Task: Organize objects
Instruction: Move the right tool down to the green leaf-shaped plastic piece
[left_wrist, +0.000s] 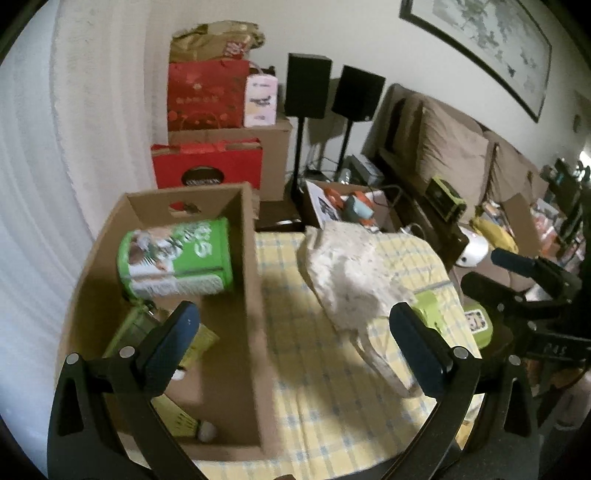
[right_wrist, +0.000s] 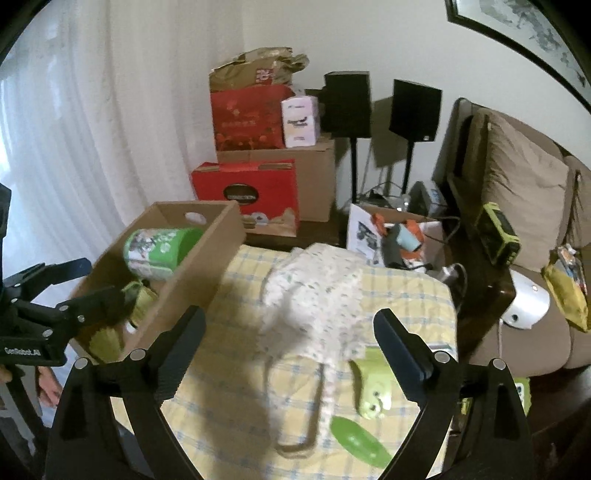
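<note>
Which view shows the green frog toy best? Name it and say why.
The right wrist view: the green frog toy lies in full sight on the checked cloth, face and eyes clear. In the left wrist view only a green sliver shows, mostly hidden behind the left gripper.

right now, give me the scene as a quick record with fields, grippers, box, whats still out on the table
left gripper: open, holding nothing, over the box edge
right gripper: open, holding nothing, over the table
box: cardboard, open top, on the table's left side
in box: green can on its side, a few smaller items
on table: white cloth bag, green frog toy, green lid-like piece
table cover: yellow checked cloth
</note>
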